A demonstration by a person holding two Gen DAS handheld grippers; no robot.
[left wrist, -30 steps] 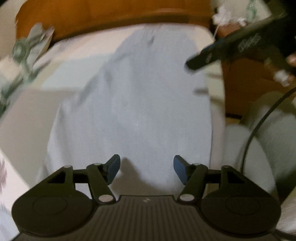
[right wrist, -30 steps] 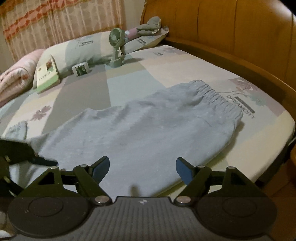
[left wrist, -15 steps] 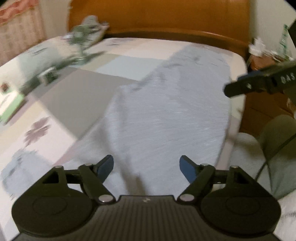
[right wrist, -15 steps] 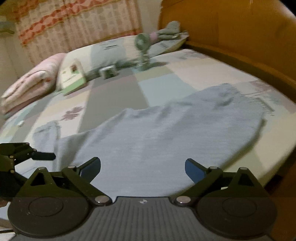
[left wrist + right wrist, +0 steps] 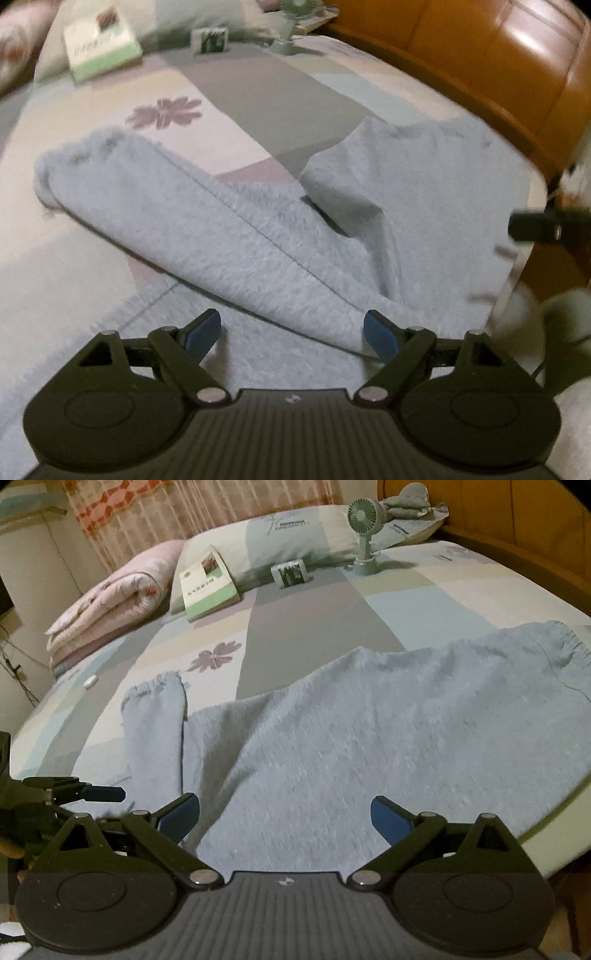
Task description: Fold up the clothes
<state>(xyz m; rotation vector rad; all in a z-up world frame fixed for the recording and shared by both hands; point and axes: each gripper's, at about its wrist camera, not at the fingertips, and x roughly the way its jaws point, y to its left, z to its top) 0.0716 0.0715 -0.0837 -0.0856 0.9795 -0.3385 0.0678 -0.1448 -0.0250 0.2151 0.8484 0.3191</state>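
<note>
the grey sweatpants (image 5: pixel 332 723) lay spread across the patchwork bedsheet (image 5: pixel 303 605), waistband toward the wooden bed frame (image 5: pixel 480 62), one leg folded over at an angle with its cuff (image 5: pixel 66 162) near a flower print. the left gripper (image 5: pixel 291 332) hung over the fabric with its fingers spread apart, grasping nothing. the right gripper (image 5: pixel 284 812) was likewise released, jaws wide above the cloth. a book (image 5: pixel 208 587), a small green fan (image 5: pixel 365 528) and a rolled pink quilt (image 5: pixel 110 605) sat near the pillows

Sweatpants (image 5: pixel 369 720) lying across bed (image 5: pixel 306 602); book (image 5: pixel 207 587), small box (image 5: pixel 291 574), fan (image 5: pixel 365 535) sitting behind, before pillow (image 5: pixel 288 535).
</note>
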